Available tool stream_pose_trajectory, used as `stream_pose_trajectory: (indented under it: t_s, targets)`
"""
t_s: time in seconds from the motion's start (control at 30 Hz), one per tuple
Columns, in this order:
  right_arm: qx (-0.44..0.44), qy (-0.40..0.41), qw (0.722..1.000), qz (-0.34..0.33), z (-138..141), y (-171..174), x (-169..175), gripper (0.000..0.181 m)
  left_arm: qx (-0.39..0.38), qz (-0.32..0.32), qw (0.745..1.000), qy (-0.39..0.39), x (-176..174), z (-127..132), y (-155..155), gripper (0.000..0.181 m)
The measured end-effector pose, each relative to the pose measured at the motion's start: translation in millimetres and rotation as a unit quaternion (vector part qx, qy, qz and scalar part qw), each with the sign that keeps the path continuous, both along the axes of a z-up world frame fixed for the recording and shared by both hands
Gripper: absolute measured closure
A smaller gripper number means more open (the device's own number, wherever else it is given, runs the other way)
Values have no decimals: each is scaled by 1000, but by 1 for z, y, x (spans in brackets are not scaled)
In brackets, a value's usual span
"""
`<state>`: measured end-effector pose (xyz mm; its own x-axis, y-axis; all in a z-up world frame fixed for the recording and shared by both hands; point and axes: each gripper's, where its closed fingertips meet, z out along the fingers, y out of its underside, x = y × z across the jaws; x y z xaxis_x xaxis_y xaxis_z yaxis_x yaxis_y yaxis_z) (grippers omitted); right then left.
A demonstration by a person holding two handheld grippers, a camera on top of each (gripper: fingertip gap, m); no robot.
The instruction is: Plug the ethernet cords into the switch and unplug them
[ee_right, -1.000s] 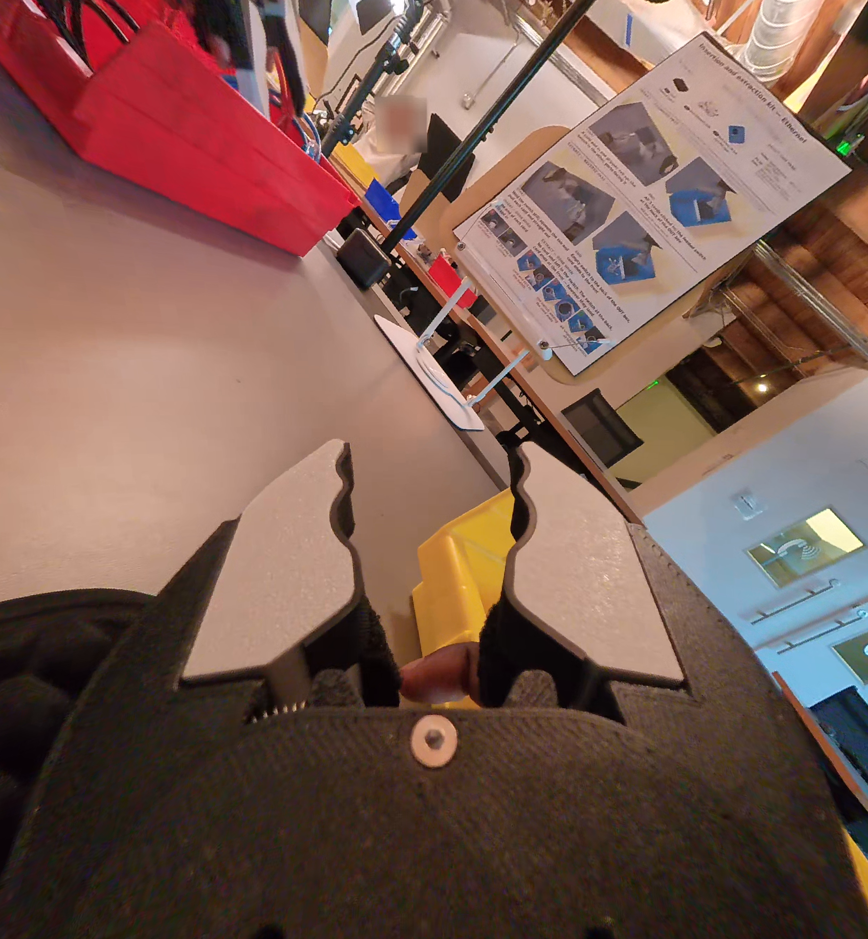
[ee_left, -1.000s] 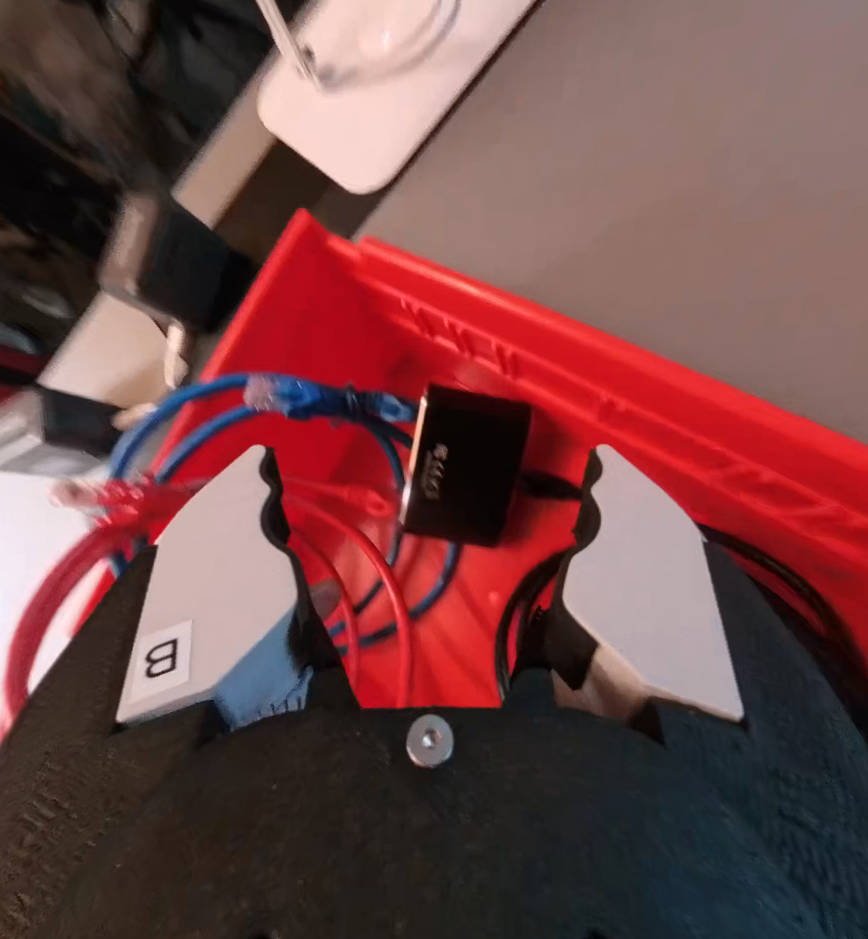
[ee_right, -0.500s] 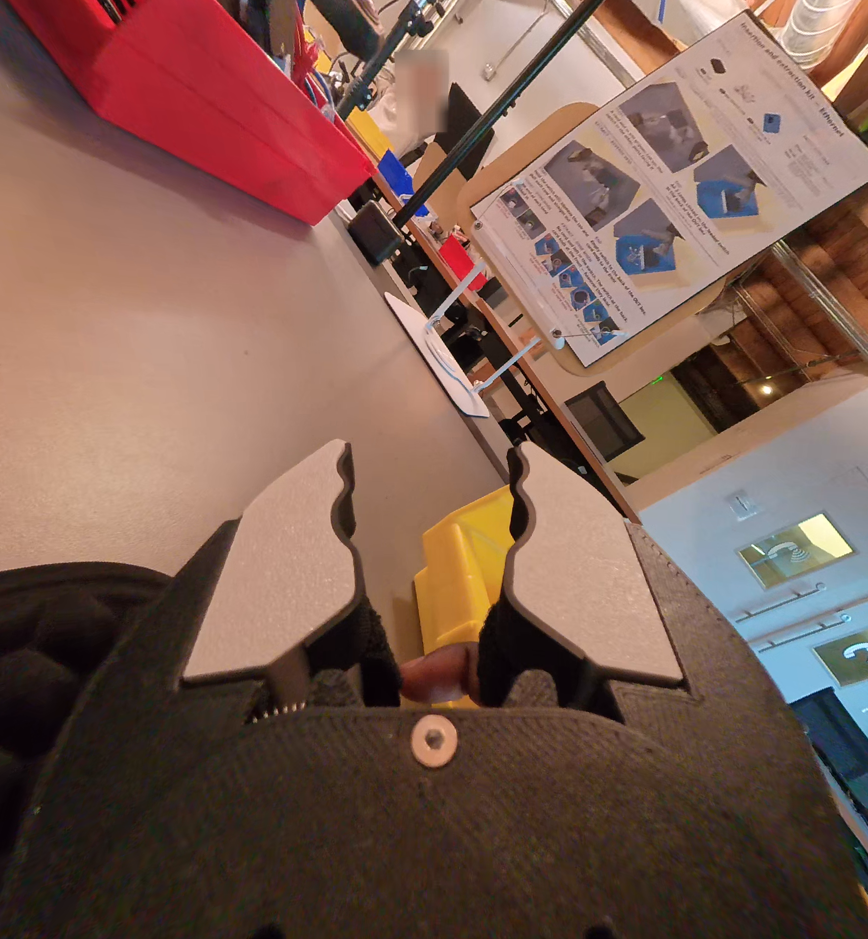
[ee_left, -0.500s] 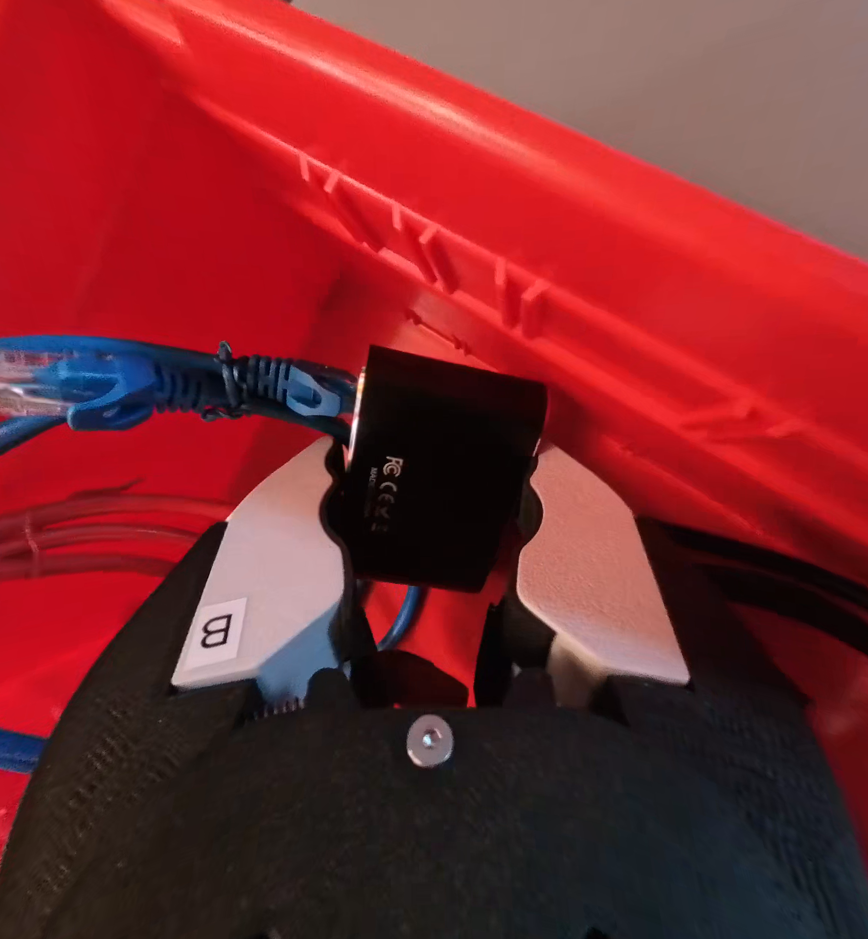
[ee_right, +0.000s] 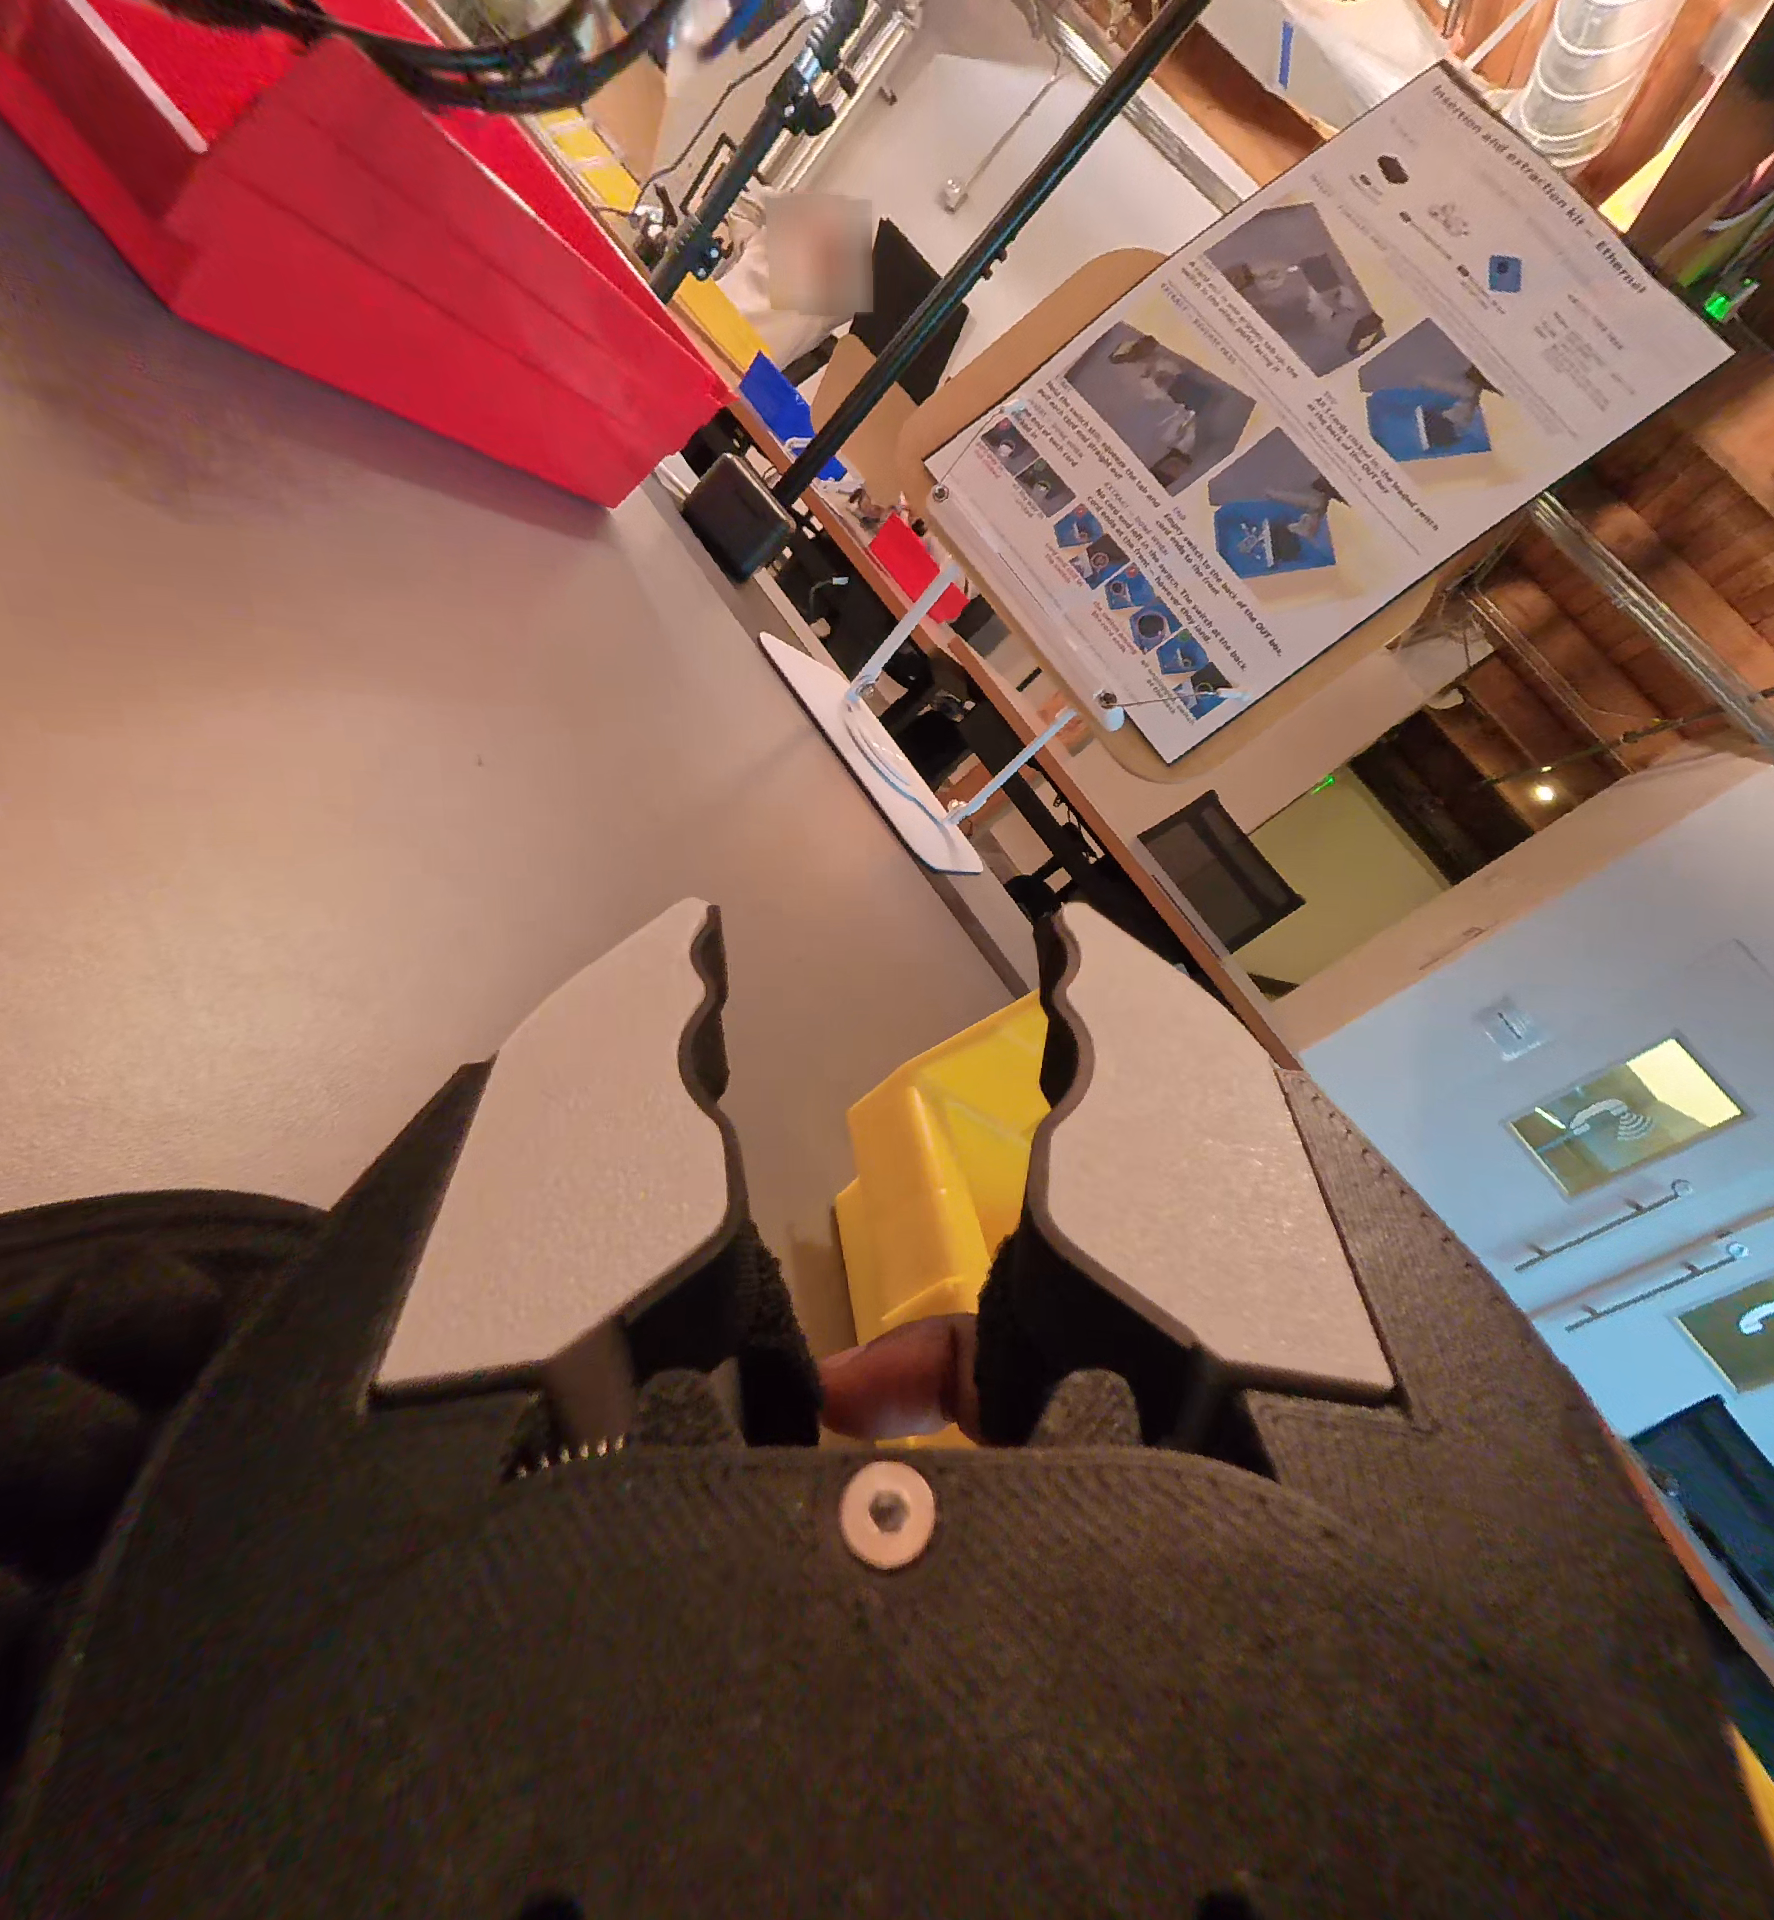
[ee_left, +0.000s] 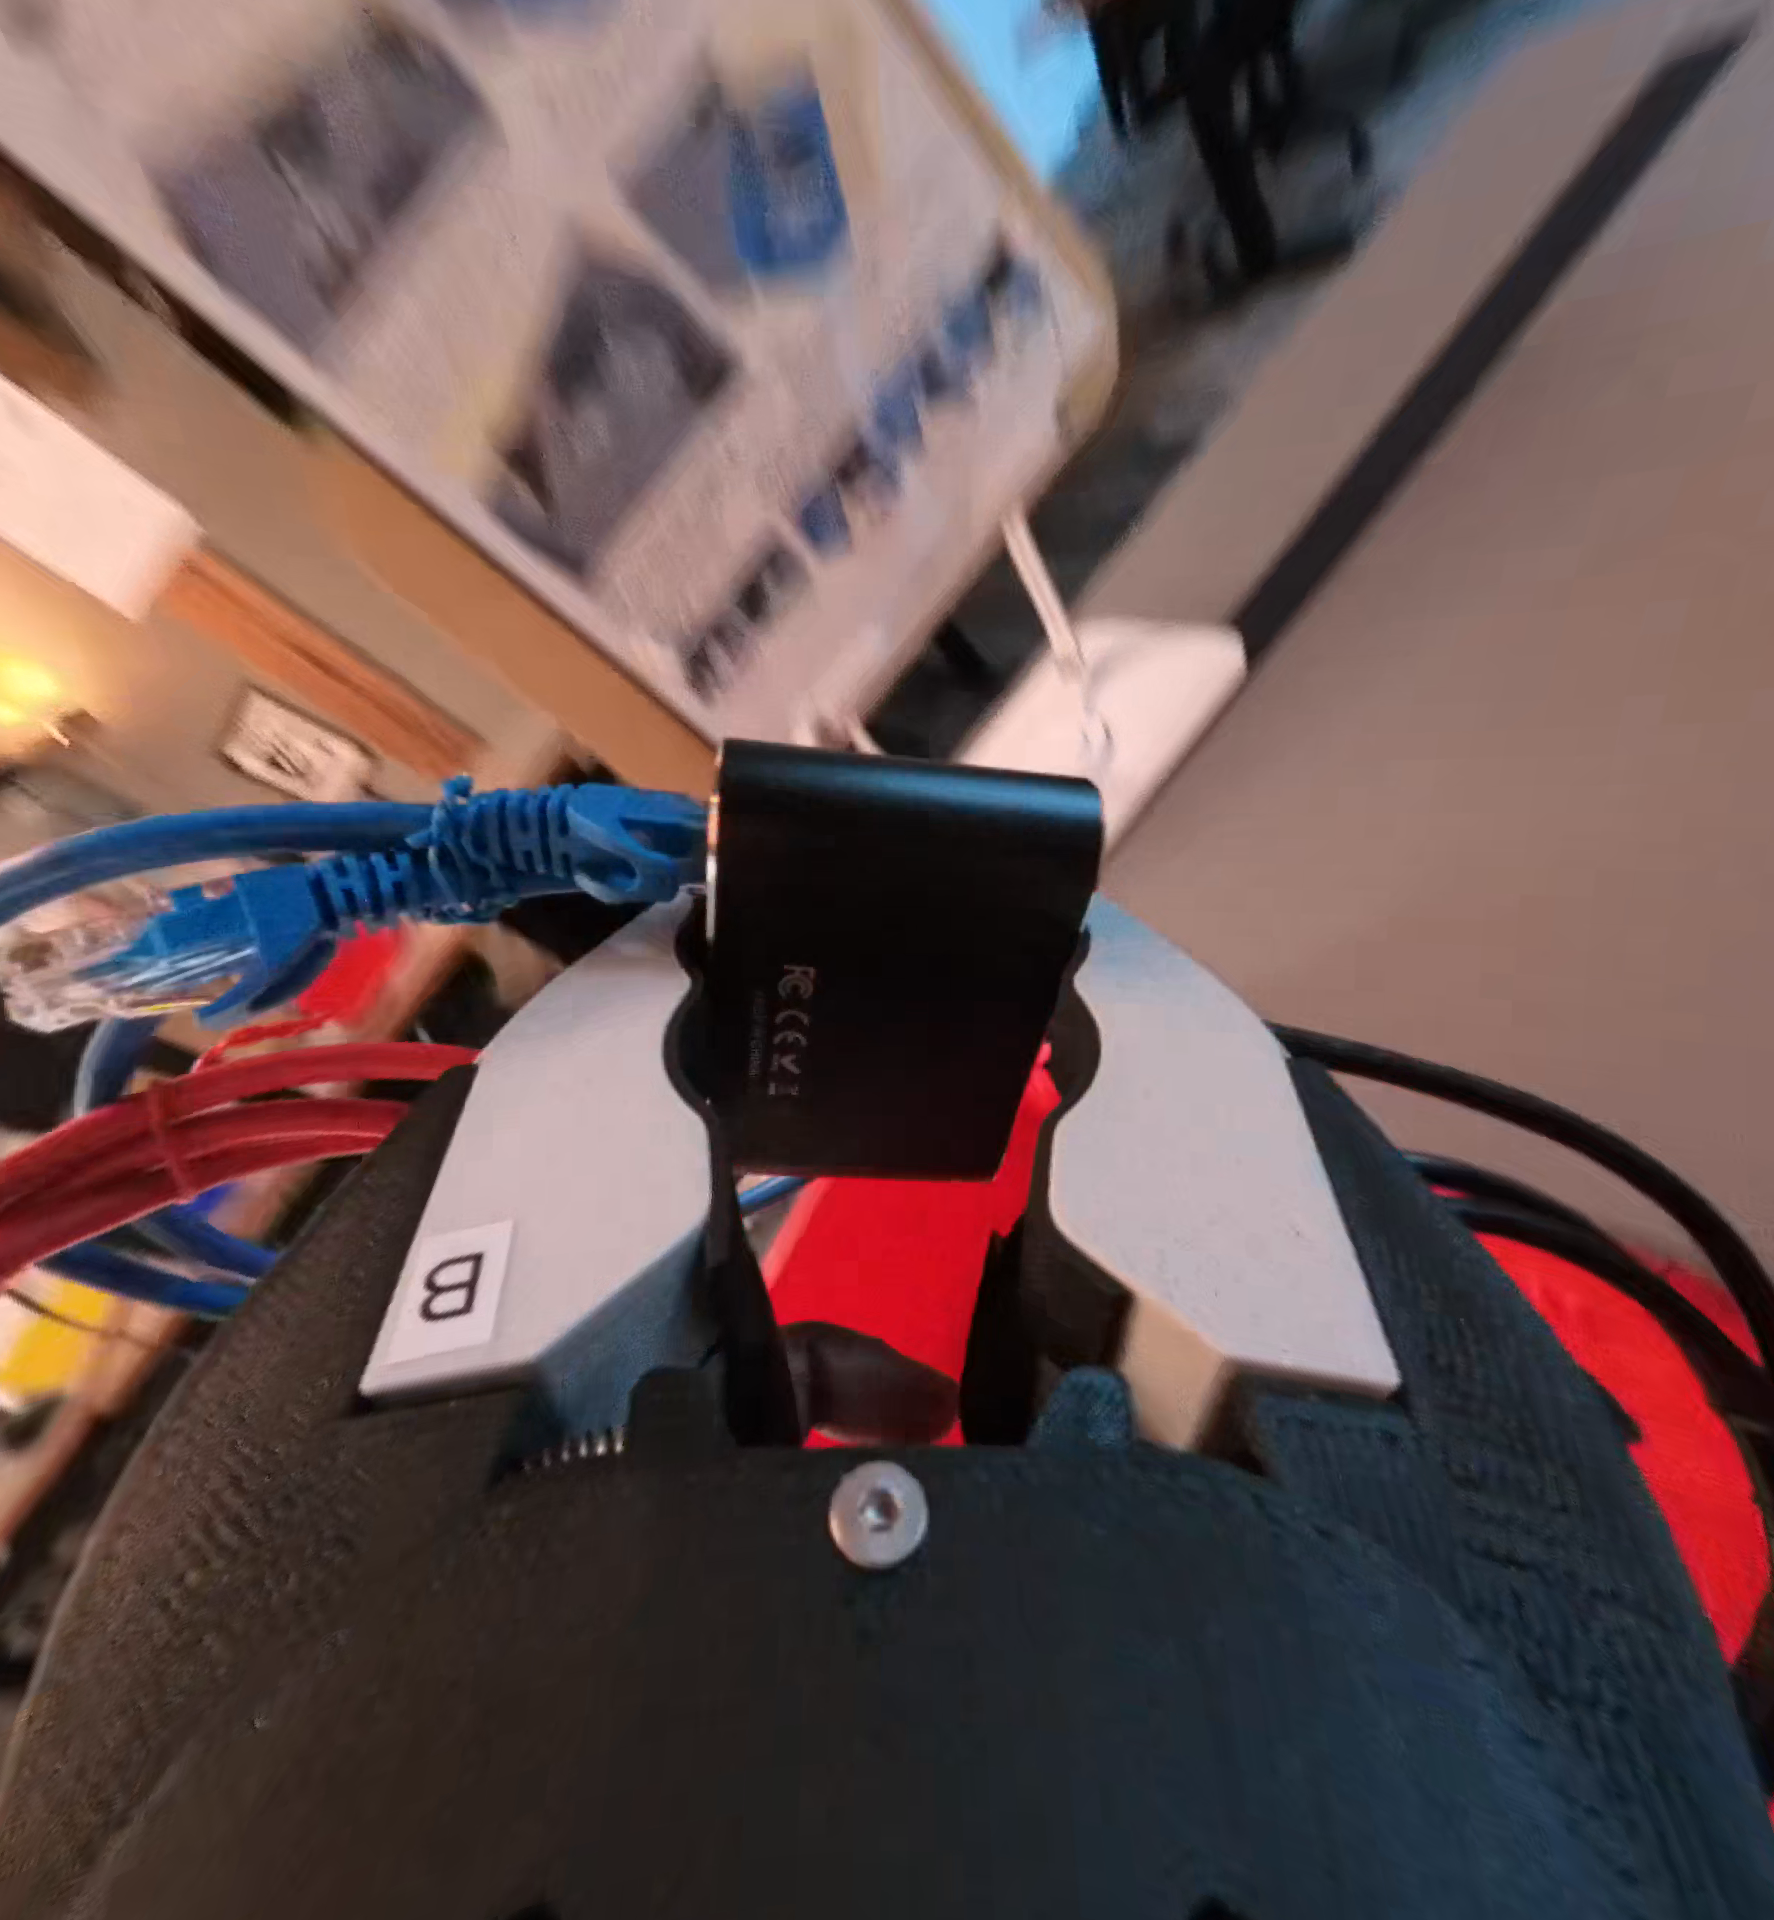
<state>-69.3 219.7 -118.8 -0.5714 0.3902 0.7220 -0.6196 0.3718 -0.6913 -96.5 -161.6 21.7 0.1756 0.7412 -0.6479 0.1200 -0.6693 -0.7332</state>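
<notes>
Nearest us, the left gripper (ee_left: 878,1023) is clamped on the sides of a small black switch (ee_left: 893,966), lifted above the red bin (ee_left: 1641,1455). We judge the switch light, rigid and smooth — best held by its flat sides. Left of the switch, a blue cord (ee_left: 509,847) is plugged in and red cords (ee_left: 166,1132) hang limp. The right gripper (ee_right: 878,1023) is open and empty over the grey table (ee_right: 291,727), well away from the switch.

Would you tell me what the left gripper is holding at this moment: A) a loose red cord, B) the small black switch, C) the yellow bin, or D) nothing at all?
B: in the left wrist view the left gripper has its jaws closed on the sides of the small black switch, with a blue cord plugged into its side.
</notes>
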Motion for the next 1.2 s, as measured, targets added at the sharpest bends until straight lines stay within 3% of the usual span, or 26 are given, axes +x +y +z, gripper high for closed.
stream_pose_trajectory:
  t_s: [0.17, 0.27, 0.37, 0.43, 0.5, 0.6, 0.67, 0.8, 0.9, 1.0, 1.2]
  targets:
    - [-14, -13, 1000, 6, 2, 0, 1, 123, -50, -37, 977, 203, 38, 95, 63, 119]
    - [-48, -28, 998, 21, 12, 0, 4, 123, -65, -42, 961, 266, 50, 122, 103, 119]
    - [-136, -65, 987, 52, 39, 1, 10, 123, -19, -105, 953, 283, 54, 130, 163, 119]
    - [-232, -111, 963, 82, 68, 3, 17, 121, 14, -148, 950, 275, 53, 122, 205, 119]
    - [-303, -153, 931, 134, 102, 1, 34, 103, 10, -182, 950, 254, 52, 97, 243, 119]
    - [-293, -188, 921, 176, 133, -16, 57, 89, -4, -201, 954, 224, 56, 44, 278, 119]
    - [-219, -203, 936, 186, 128, -40, 66, 102, -8, -199, 955, 220, 59, 13, 285, 119]
    - [-43, -229, 962, 145, 63, -92, 51, 119, 66, -193, 950, 235, 59, -19, 278, 119]
    - [-130, -168, 968, 135, 60, -106, 39, 148, 107, -228, 948, 193, 57, -44, 282, 119]
    - [-114, -99, 982, 110, 55, -106, 46, 168, 116, -244, 945, 182, 57, -50, 287, 119]
    - [-131, -24, 989, 60, 60, -92, 45, 169, 104, -288, 932, 192, 72, -48, 299, 114]
